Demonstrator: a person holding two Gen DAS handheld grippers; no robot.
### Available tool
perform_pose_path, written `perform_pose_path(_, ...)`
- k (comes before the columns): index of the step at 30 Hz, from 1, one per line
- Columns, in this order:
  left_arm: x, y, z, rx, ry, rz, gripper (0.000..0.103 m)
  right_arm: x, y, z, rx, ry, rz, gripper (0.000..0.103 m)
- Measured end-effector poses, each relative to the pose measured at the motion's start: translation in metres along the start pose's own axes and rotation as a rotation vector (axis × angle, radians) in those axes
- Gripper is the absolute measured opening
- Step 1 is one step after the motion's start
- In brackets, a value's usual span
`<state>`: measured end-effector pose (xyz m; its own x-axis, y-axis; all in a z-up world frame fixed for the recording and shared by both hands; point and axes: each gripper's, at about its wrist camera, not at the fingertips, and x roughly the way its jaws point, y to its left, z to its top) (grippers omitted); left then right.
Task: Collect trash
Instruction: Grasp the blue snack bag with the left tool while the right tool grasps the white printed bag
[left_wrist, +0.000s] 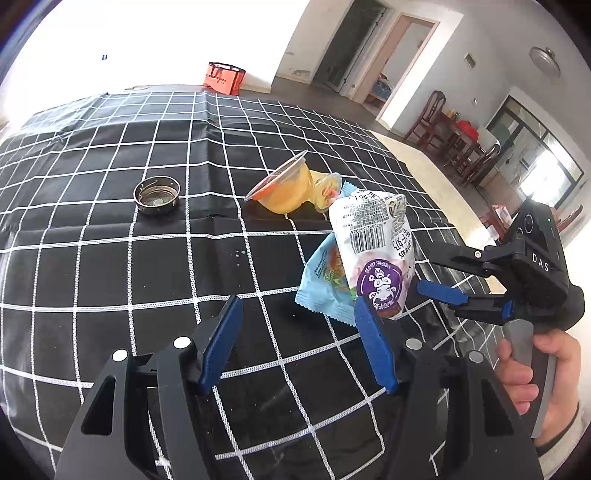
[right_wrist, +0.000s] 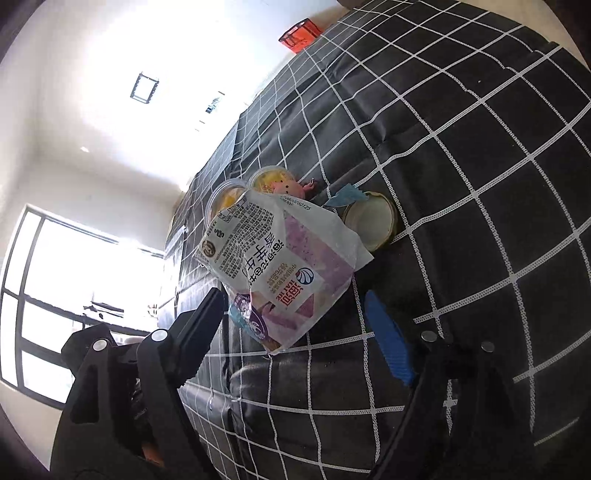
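A white and purple milk pouch (left_wrist: 373, 251) stands up from the black checked tablecloth (left_wrist: 147, 258), leaning on a light blue snack wrapper (left_wrist: 325, 284). Behind them lie a tipped clear cup of yellow pudding (left_wrist: 284, 184) and a smaller cup (left_wrist: 327, 190). My left gripper (left_wrist: 295, 339) is open, its right finger (left_wrist: 375, 347) next to the pouch's lower end. My right gripper (left_wrist: 432, 273) is open beside the pouch on the right. In the right wrist view the pouch (right_wrist: 280, 266) lies between the open fingers of the right gripper (right_wrist: 295, 317), with the cups (right_wrist: 229, 195) beyond.
A round metal strainer (left_wrist: 157, 195) sits on the cloth to the left and shows as a round ring (right_wrist: 371, 219) in the right wrist view. An orange bag (left_wrist: 223, 78) stands on the floor past the table's far edge. Chairs and a table (left_wrist: 454, 140) stand at the right.
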<state>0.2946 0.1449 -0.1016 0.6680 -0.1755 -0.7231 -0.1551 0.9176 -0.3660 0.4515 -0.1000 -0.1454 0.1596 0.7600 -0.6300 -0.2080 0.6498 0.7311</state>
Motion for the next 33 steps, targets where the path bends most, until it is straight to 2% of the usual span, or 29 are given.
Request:
perform_pose_path(5, 0.008, 0.004, 0.001, -0.019, 0.005, -0.01, 0.062, 0.02, -0.005, -0.001, 0.019, 0.018, 0.031, 0.073)
perform_pose_path(7, 0.011, 0.006, 0.002, -0.028, 0.002, -0.015, 0.059, 0.025, -0.002, -0.002, -0.019, 0.025, -0.001, 0.065)
perform_pose_path(8, 0.012, 0.005, 0.001, -0.029, 0.004, -0.019, 0.052, 0.028, -0.001, -0.004, -0.024, 0.034, -0.004, 0.057)
perform_pose_path(9, 0.014, 0.005, 0.002, -0.028, 0.01, -0.021, 0.05, 0.031, -0.003, -0.005, -0.016, 0.042, 0.005, 0.051)
perform_pose_path(13, 0.019, 0.004, 0.003, -0.038, 0.01, -0.023, 0.05, 0.027, -0.002, -0.007, -0.026, 0.034, 0.002, 0.049)
perform_pose_path(16, 0.025, 0.002, 0.003, -0.045, 0.021, -0.016, 0.049, 0.023, 0.003, -0.008, -0.062, 0.03, -0.015, 0.043)
perform_pose_path(21, 0.033, -0.003, 0.003, -0.053, 0.027, -0.022, 0.041, 0.018, 0.004, -0.01, -0.056, 0.031, 0.003, 0.032)
perform_pose_path(25, 0.039, -0.004, 0.001, -0.063, 0.026, -0.023, 0.027, 0.013, 0.004, -0.009, -0.073, 0.032, 0.0, 0.027)
perform_pose_path(30, 0.043, -0.003, 0.001, -0.083, 0.014, -0.014, 0.021, 0.003, 0.005, -0.01, -0.081, 0.033, 0.018, 0.023)
perform_pose_path(31, 0.043, -0.002, 0.001, -0.09, 0.012, -0.016, 0.015, 0.003, 0.006, -0.01, -0.082, 0.032, 0.019, 0.022)
perform_pose_path(32, 0.044, -0.002, 0.001, -0.094, 0.013, -0.019, 0.004, 0.002, 0.006, -0.01, -0.082, 0.032, 0.022, 0.021)
perform_pose_path(33, 0.044, -0.002, 0.001, -0.098, 0.014, -0.019, 0.004, 0.001, 0.007, -0.009, -0.081, 0.033, 0.027, 0.021)
